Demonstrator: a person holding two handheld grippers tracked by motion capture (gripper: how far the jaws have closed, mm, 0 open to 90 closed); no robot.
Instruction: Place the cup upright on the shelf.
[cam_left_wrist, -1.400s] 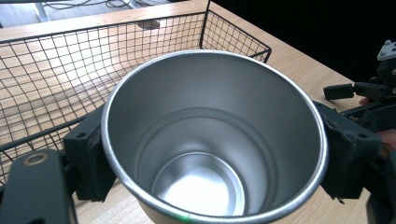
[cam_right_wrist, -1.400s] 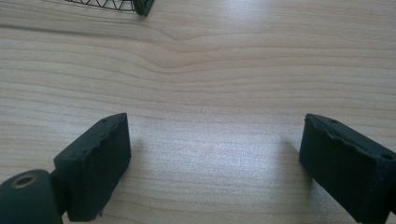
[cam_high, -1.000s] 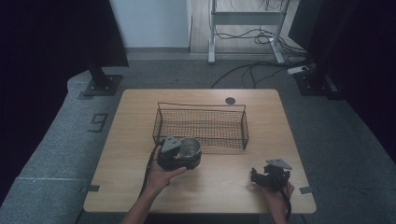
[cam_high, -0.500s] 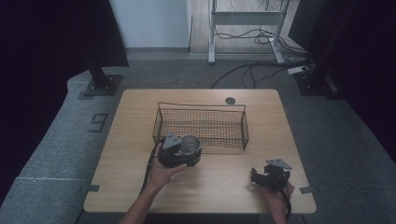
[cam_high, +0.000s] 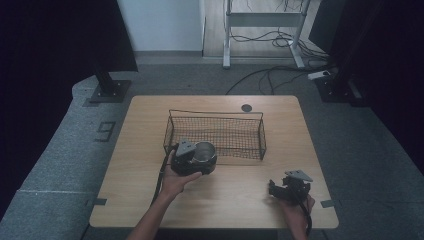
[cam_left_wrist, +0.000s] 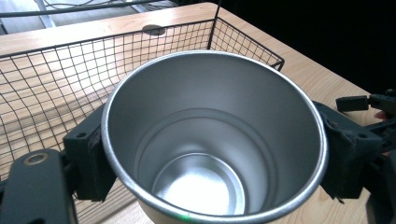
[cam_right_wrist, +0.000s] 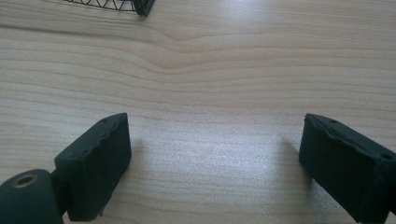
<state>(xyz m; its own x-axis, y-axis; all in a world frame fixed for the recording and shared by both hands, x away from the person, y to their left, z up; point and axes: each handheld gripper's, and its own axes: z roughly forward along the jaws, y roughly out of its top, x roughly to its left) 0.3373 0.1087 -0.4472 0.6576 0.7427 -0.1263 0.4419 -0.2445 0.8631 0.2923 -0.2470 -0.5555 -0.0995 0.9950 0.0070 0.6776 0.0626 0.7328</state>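
Steel cup (cam_left_wrist: 212, 140), a shiny round metal tumbler with its open mouth tilted toward the camera, sits clamped between the two black pads (cam_left_wrist: 91, 161) of the left gripper (cam_high: 192, 159), one pad on each side of its wall. In the high view the cup is at the near left corner of the black wire mesh basket (cam_high: 215, 132), which stands on the light wooden table (cam_high: 150, 125); whether cup and basket touch cannot be told. The cup's inside shows bare metal. The right gripper (cam_high: 289, 187) rests low over the table near its front right edge, well apart from the basket, its jaws spread wide over bare wood.
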